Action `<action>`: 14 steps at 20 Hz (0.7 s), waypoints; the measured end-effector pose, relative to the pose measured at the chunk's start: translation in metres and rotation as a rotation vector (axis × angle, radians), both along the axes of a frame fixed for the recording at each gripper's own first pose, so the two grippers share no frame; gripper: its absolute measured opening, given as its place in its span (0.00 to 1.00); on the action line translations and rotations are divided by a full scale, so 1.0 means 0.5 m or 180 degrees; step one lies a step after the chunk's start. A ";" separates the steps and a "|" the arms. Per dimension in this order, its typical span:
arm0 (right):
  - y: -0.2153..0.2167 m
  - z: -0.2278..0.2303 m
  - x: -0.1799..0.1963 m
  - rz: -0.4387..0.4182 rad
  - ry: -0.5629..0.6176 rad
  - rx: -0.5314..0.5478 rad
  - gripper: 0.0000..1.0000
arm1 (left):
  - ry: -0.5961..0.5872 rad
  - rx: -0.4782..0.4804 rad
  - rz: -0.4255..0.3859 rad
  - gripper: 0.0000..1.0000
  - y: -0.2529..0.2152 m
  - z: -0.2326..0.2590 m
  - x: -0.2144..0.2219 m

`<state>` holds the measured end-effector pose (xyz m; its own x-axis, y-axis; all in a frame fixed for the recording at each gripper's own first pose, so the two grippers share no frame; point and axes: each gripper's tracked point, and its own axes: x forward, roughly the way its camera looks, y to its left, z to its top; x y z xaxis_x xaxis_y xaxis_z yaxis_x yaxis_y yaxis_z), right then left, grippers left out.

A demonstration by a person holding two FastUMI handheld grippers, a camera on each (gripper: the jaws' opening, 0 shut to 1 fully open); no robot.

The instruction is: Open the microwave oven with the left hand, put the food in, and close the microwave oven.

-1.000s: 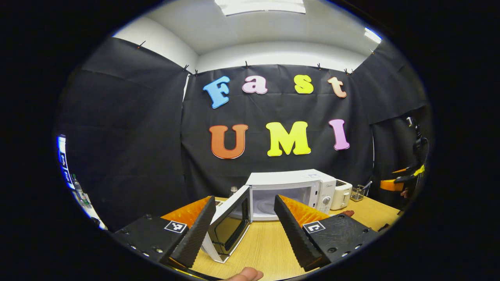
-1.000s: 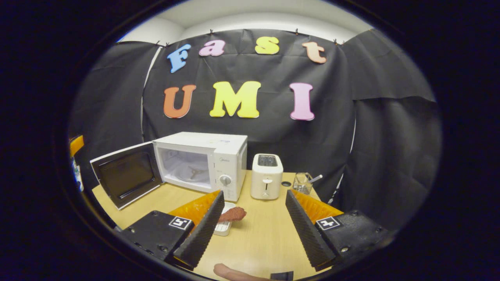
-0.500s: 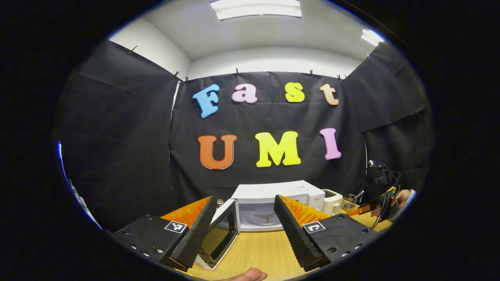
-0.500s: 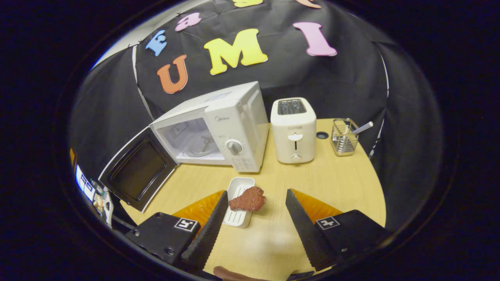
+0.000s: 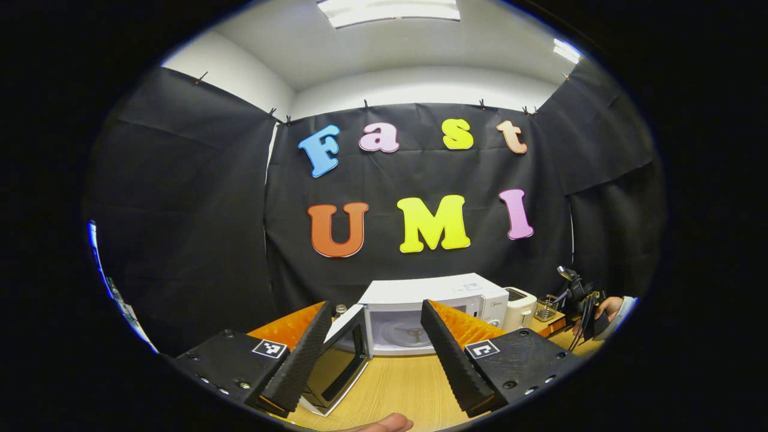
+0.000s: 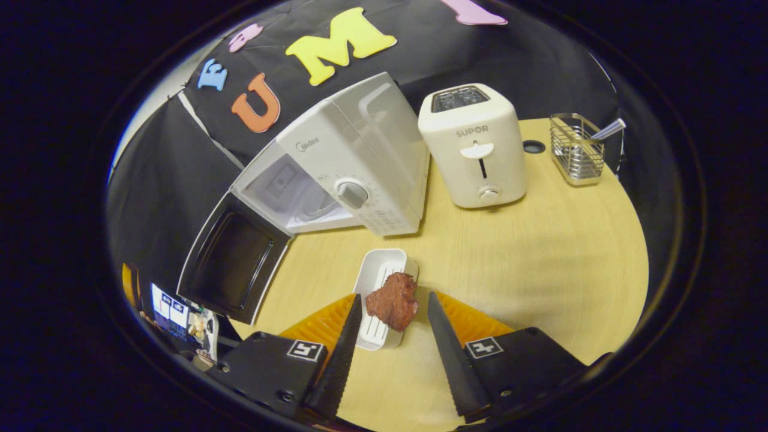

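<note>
My right gripper [image 6: 390, 303] hangs over the table [image 6: 540, 264], jaws partly apart on either side of the meat [image 6: 393, 301], which lies on the white tray [image 6: 381, 282]; I cannot tell whether they touch it. Beyond stand the microwave [image 6: 354, 162], its door [image 6: 231, 264] swung open, a toaster [image 6: 474, 147] and a wire rack [image 6: 576, 150]. My left gripper [image 5: 375, 312] is wide and empty, facing the microwave.
</note>
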<state>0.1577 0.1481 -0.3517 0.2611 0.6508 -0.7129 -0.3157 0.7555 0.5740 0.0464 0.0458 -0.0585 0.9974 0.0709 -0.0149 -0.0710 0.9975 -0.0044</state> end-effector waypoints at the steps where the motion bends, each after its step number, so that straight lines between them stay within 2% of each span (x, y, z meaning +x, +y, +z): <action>1: 0.005 -0.006 -0.002 -0.0003 0.0078 0.0064 0.70 | 0.0035 -0.0007 0.0008 0.92 0.000 -0.006 0.001; 2: 0.009 -0.013 -0.003 0.0002 0.0165 0.0106 0.66 | 0.0059 -0.0018 0.0021 0.92 0.001 -0.011 0.002; 3: 0.015 -0.021 -0.006 0.0013 0.0241 0.0161 0.64 | 0.0067 -0.0029 0.0036 1.00 0.004 -0.014 0.003; 4: 0.018 -0.028 -0.010 0.0029 0.0325 0.0201 0.48 | 0.0079 -0.0041 0.0049 1.00 0.008 -0.015 0.003; 5: 0.023 -0.033 -0.011 0.0019 0.0394 0.0257 0.46 | 0.0087 -0.0054 0.0062 1.00 0.010 -0.019 0.003; 6: 0.026 -0.037 -0.013 0.0011 0.0467 0.0306 0.55 | 0.0094 -0.0062 0.0066 1.00 0.011 -0.021 0.004; 7: 0.025 -0.046 -0.012 -0.0033 0.0526 0.0309 0.38 | 0.0102 -0.0065 0.0071 1.00 0.014 -0.022 0.000; 8: 0.023 -0.052 -0.008 -0.0091 0.0581 0.0326 0.26 | 0.0110 -0.0060 0.0069 1.00 0.015 -0.025 -0.004; 9: 0.028 -0.045 -0.014 -0.0130 0.0633 0.0394 0.28 | 0.0113 -0.0050 0.0067 1.00 0.017 -0.026 -0.007; 10: 0.025 -0.040 -0.017 -0.0126 0.0626 0.0407 0.16 | 0.0115 -0.0044 0.0063 1.00 0.019 -0.027 -0.010; 11: 0.028 -0.039 -0.023 -0.0132 0.0619 0.0407 0.15 | 0.0107 -0.0044 0.0057 0.92 0.020 -0.026 -0.015; 12: 0.027 -0.032 -0.028 -0.0160 0.0607 0.0415 0.13 | 0.0101 -0.0050 0.0045 0.92 0.023 -0.027 -0.020; 13: 0.027 -0.023 -0.033 -0.0187 0.0571 0.0418 0.13 | 0.0094 -0.0057 0.0030 1.00 0.025 -0.027 -0.025; 14: 0.026 -0.010 -0.038 -0.0211 0.0524 0.0415 0.04 | 0.0093 -0.0066 0.0022 0.92 0.029 -0.029 -0.028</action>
<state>0.1386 0.1609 -0.3568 0.1933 0.7255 -0.6605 -0.1618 0.6875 0.7079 0.0324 0.0601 -0.0729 0.9960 0.0772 -0.0455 -0.0783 0.9967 -0.0230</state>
